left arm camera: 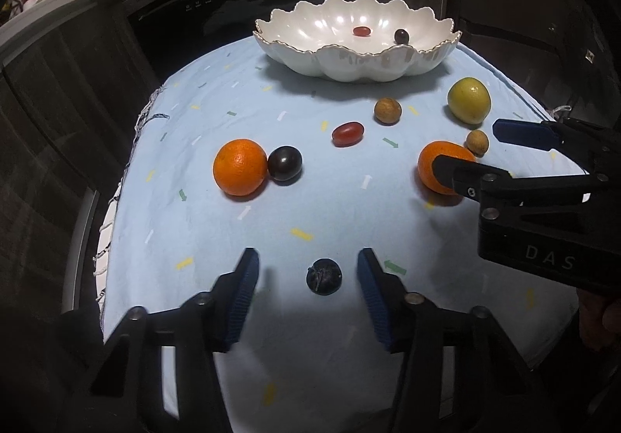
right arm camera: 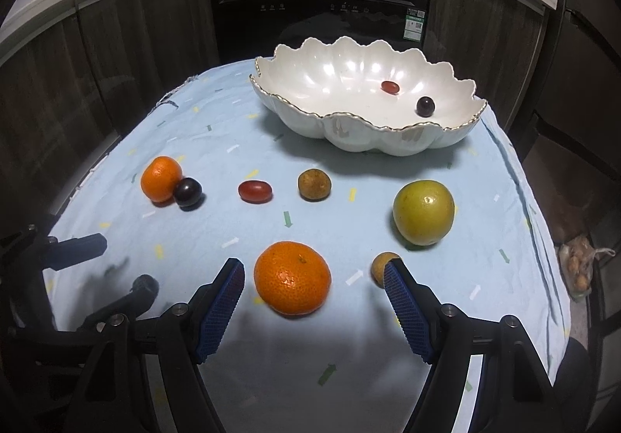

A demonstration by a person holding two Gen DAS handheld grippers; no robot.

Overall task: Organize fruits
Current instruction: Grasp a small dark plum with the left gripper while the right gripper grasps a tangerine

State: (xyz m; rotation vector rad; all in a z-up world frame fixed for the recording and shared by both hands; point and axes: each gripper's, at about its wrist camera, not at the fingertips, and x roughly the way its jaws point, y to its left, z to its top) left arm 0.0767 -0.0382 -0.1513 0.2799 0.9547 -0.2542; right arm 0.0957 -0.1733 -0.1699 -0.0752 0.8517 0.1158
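Note:
My left gripper [left arm camera: 307, 259] is open low over the pale blue cloth [left arm camera: 310, 200], with a small dark grape [left arm camera: 323, 276] lying between its blue pads; a gap shows on each side of it. My right gripper [right arm camera: 313, 270] is also open, straddling an orange [right arm camera: 292, 277] without touching it. A small brown longan [right arm camera: 378, 265] sits just behind its right finger. At the back stands a white scalloped bowl [right arm camera: 349, 120] holding a red cherry tomato [right arm camera: 390, 86] and a dark grape [right arm camera: 425, 106].
Loose on the cloth are a second orange [left arm camera: 240, 167] touching a dark grape [left arm camera: 285, 163], a red tomato [left arm camera: 348, 134], a brown longan [left arm camera: 387, 111] and a yellow-green citrus [left arm camera: 469, 100]. A dark oven front and cabinets stand behind the table. A bag of fruit [right arm camera: 578, 266] lies on the floor at right.

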